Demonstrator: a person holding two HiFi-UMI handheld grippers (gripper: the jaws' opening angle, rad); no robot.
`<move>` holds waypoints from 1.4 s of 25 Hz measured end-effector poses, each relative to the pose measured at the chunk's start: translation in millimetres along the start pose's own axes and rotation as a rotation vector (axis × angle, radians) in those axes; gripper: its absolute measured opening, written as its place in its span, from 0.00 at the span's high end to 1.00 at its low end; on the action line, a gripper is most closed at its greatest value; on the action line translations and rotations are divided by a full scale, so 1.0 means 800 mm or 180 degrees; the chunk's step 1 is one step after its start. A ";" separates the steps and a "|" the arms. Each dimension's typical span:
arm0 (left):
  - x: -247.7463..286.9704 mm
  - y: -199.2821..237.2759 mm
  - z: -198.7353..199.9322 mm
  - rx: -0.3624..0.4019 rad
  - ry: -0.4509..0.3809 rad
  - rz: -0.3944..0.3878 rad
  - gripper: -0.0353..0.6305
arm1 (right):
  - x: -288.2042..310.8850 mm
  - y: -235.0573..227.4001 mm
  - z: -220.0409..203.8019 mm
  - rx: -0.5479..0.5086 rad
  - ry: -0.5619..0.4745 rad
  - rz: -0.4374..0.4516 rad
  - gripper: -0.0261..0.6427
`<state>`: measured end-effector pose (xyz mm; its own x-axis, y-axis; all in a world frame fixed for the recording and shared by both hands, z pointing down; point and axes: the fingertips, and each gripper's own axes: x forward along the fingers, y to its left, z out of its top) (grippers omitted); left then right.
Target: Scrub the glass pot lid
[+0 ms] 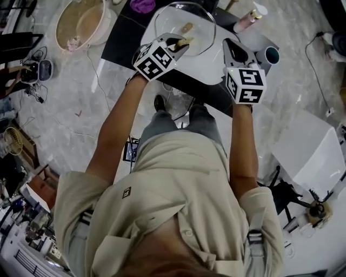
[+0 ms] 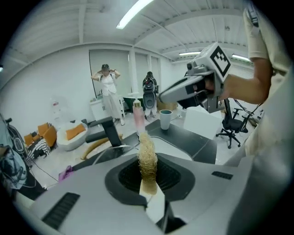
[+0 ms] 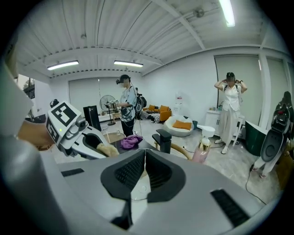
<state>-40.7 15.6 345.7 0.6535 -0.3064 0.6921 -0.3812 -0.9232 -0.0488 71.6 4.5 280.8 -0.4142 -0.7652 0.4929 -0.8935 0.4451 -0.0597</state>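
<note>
The glass pot lid [image 1: 175,19] lies on the white table top [image 1: 216,67], its knob up. My left gripper [image 1: 181,44] is shut on a tan fibre scrubber [image 1: 184,41], which sits over the lid's near rim. In the left gripper view the scrubber [image 2: 147,153] sticks up between the jaws of that gripper [image 2: 148,173], and the lid's edge [image 2: 108,150] shows faintly beyond. My right gripper [image 1: 230,47] hovers to the right of the lid, over the table, shut on nothing. In its own view the right gripper [image 3: 144,167] has its jaws pressed together.
A pink pump bottle [image 1: 247,20] and a teal cup [image 1: 269,55] stand at the table's right end. A purple cloth [image 1: 142,5] lies at the far edge. A beige basin [image 1: 81,24] sits on the floor to the left. People stand in the room [image 3: 228,108].
</note>
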 end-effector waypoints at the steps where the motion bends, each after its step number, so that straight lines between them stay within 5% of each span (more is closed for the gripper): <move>1: -0.020 0.003 0.004 0.0017 -0.0051 0.0068 0.87 | -0.006 0.005 0.006 -0.0026 -0.0011 0.0025 0.92; 10: -0.214 0.028 0.045 0.0023 -0.0709 0.0597 0.87 | -0.069 0.065 0.097 -0.0228 -0.0366 0.0090 0.92; 23: -0.429 0.020 0.030 0.0105 -0.1220 0.1426 0.87 | -0.137 0.184 0.163 -0.0678 -0.0720 0.0315 0.93; 28: -0.474 0.001 0.028 0.0054 -0.1455 0.1540 0.87 | -0.158 0.212 0.175 -0.0757 -0.0769 0.0332 0.93; 35: -0.482 -0.034 0.035 -0.0030 -0.1457 0.1502 0.87 | -0.185 0.216 0.177 -0.0796 -0.0864 0.0278 0.93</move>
<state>-263.8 152.6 60.0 0.6261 -0.7476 0.2216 -0.6993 -0.6641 -0.2645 -45.7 128.9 74.4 -0.5477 -0.7998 0.2455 -0.7967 0.5882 0.1390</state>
